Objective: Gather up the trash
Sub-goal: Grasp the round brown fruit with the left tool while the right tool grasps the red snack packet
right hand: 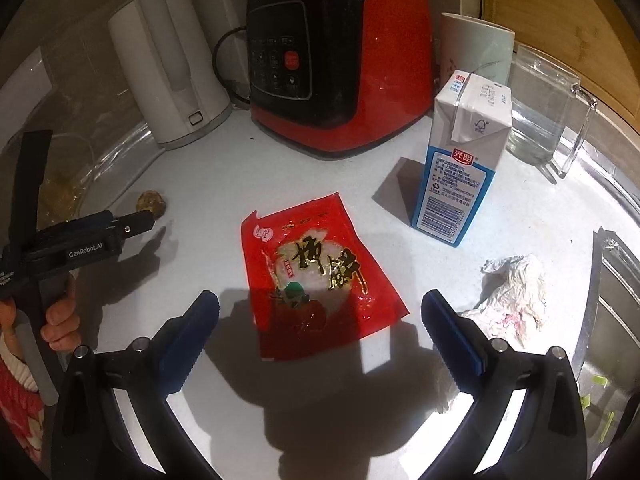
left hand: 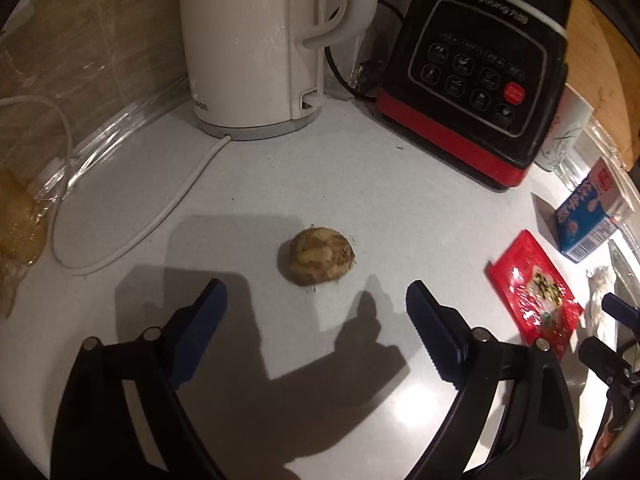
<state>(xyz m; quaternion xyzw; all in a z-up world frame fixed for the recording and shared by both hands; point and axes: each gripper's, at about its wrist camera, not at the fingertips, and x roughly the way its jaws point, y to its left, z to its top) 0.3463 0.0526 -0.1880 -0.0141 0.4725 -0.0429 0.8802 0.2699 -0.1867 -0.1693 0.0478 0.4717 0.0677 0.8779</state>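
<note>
A brown rounded vegetable scrap (left hand: 317,256) lies on the white counter just ahead of my left gripper (left hand: 316,300), which is open and empty. It also shows small in the right wrist view (right hand: 151,203). A red snack wrapper (right hand: 316,280) lies flat ahead of my right gripper (right hand: 320,312), which is open and empty. The wrapper shows in the left wrist view too (left hand: 534,294). A crumpled tissue (right hand: 508,296) lies right of the right gripper. A blue and white milk carton (right hand: 466,160) stands upright behind the wrapper.
A white kettle (left hand: 256,40) with its cord (left hand: 132,240) and a red and black blender base (left hand: 476,80) stand at the back. A mug (right hand: 472,48) and a glass jug (right hand: 548,116) stand at the back right. A sink edge (right hand: 612,292) lies at right. The left gripper's body (right hand: 80,240) shows at left.
</note>
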